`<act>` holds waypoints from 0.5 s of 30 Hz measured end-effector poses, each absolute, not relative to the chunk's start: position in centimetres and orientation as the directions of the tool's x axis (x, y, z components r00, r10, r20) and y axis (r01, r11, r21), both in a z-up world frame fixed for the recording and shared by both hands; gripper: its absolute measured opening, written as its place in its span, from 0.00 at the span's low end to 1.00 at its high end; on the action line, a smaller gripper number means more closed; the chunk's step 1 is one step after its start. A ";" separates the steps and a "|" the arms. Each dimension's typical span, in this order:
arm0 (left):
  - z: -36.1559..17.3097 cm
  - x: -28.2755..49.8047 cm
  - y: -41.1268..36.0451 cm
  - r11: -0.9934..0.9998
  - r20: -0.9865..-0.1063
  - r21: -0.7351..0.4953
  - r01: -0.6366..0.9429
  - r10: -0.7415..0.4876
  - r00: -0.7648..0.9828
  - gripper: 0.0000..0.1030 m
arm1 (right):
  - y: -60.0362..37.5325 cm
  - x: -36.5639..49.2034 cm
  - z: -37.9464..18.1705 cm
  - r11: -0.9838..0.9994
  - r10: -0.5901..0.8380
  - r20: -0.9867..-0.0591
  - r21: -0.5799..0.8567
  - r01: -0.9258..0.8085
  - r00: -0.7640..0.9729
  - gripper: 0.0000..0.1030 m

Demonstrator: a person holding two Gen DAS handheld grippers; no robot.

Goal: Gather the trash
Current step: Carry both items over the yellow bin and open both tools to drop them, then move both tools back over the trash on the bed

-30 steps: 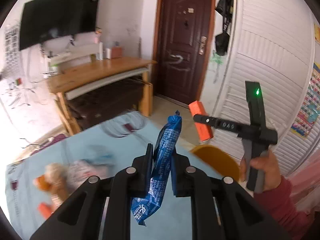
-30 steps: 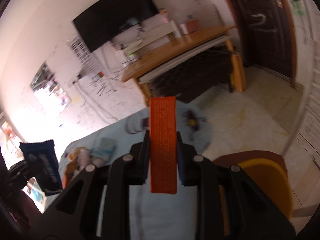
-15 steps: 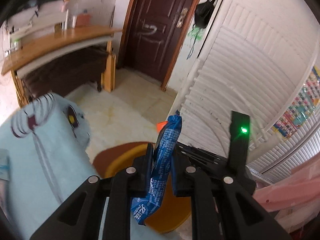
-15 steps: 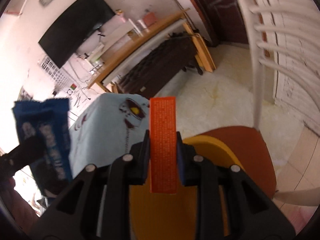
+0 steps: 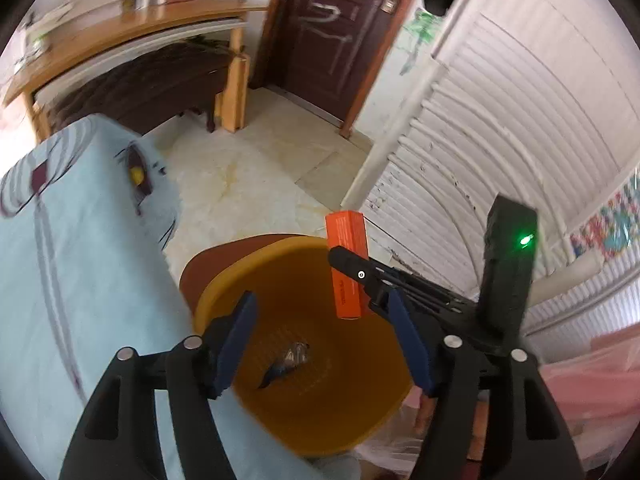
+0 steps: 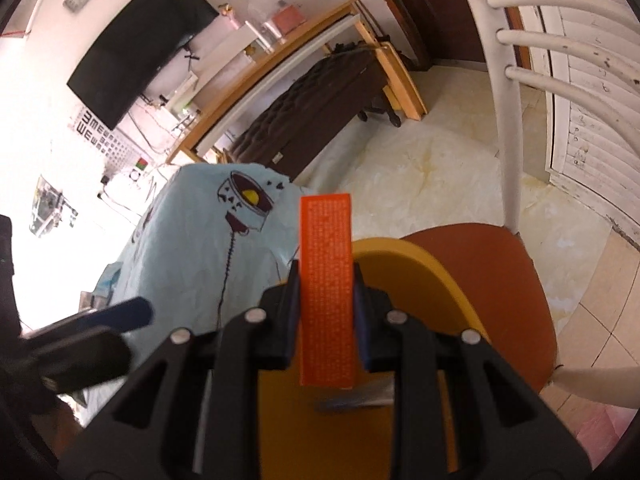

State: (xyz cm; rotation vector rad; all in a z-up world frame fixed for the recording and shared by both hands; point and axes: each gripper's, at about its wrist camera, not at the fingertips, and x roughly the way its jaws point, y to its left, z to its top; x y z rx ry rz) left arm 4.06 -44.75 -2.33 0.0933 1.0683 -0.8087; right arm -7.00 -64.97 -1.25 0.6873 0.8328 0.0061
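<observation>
Left wrist view, nearest: the left gripper [image 5: 320,344] hangs over a yellow plastic bin [image 5: 304,412], its jaws opening and nothing between the blue pads [image 5: 236,340]. On the bin's ribbed floor lies a blue snack wrapper [image 5: 286,362], crumpled, its long axis slanting from lower left to upper right in the picture, the silvery end uppermost.

Just beyond, over the bin's far rim, the right gripper [image 5: 352,276] clamps an orange rectangular packet [image 5: 347,268]. The packet's long axis runs nearly vertical in this view, its upper end above the black finger and its lower end hanging over the bin's interior. A green indicator light [image 5: 527,239] glows on the gripper's upright black body.

Right wrist view: the right gripper [image 6: 326,300] is narrowed on the orange packet [image 6: 326,292], which stands lengthwise between the pads, parallel to the fingers, printed face toward the camera, projecting both ahead of and behind the pads. Beneath it the bin's yellow wall [image 6: 420,272] rests on a brown chair seat [image 6: 500,276].

To the left a light-blue printed tablecloth [image 5: 72,264] covers a table beside the bin. Farther off are pale floor tiles [image 5: 248,168], a wooden desk [image 5: 132,32], a dark brown door [image 5: 332,36] and white louvred panels [image 5: 520,120]. A black wall-mounted screen [image 6: 140,40] hangs above the desk.
</observation>
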 end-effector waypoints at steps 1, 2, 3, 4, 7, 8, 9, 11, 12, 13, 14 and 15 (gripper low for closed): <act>-1.7 3.9 -43.7 0.719 -0.797 -0.323 0.615 -0.557 0.233 0.63 | -64.7 -6.8 -1.5 0.788 0.274 -0.686 0.562 0.252 0.674 0.22; -1.1 3.7 -42.8 0.720 -0.787 -0.332 0.609 -0.567 0.242 0.64 | -64.4 -6.7 -1.7 0.789 0.282 -0.693 0.561 0.251 0.664 0.22; -0.7 3.7 -42.1 0.724 -0.782 -0.333 0.604 -0.570 0.253 0.65 | -64.1 -6.6 -1.9 0.791 0.290 -0.700 0.559 0.249 0.652 0.22; -0.2 3.5 -41.2 0.730 -0.774 -0.330 0.599 -0.572 0.271 0.67 | -63.8 -6.4 -2.0 0.794 0.295 -0.708 0.555 0.247 0.641 0.23; 1.8 2.4 -37.6 0.747 -0.747 -0.296 0.595 -0.569 0.343 0.69 | -63.2 -6.1 -2.1 0.801 0.297 -0.720 0.546 0.247 0.627 0.42; 2.3 2.2 -36.7 0.757 -0.741 -0.282 0.589 -0.562 0.367 0.71 | -63.0 -6.0 -2.0 0.802 0.298 -0.718 0.546 0.243 0.630 0.57; 2.8 2.0 -35.5 0.766 -0.729 -0.270 0.583 -0.558 0.395 0.73 | -62.9 -6.1 -1.7 0.805 0.294 -0.715 0.543 0.238 0.635 0.63; 4.1 1.6 -32.6 0.794 -0.706 -0.239 0.559 -0.538 0.462 0.77 | -62.3 -6.1 -0.8 0.820 0.281 -0.715 0.525 0.226 0.640 0.63; 4.5 1.6 -31.3 0.809 -0.695 -0.230 0.541 -0.526 0.491 0.80 | -62.0 -6.1 -0.3 0.826 0.276 -0.714 0.518 0.221 0.643 0.63; 4.9 1.7 -29.8 0.824 -0.683 -0.223 0.521 -0.513 0.519 0.82 | -61.7 -6.1 0.1 0.831 0.271 -0.713 0.513 0.217 0.647 0.63; 5.5 2.1 -28.1 0.845 -0.673 -0.216 0.490 -0.492 0.552 0.82 | -61.2 -6.1 0.8 0.837 0.268 -0.709 0.506 0.206 0.652 0.63; 5.9 2.3 -26.6 0.859 -0.666 -0.216 0.464 -0.477 0.574 0.83 | -60.7 -6.0 1.4 0.844 0.268 -0.706 0.500 0.195 0.656 0.63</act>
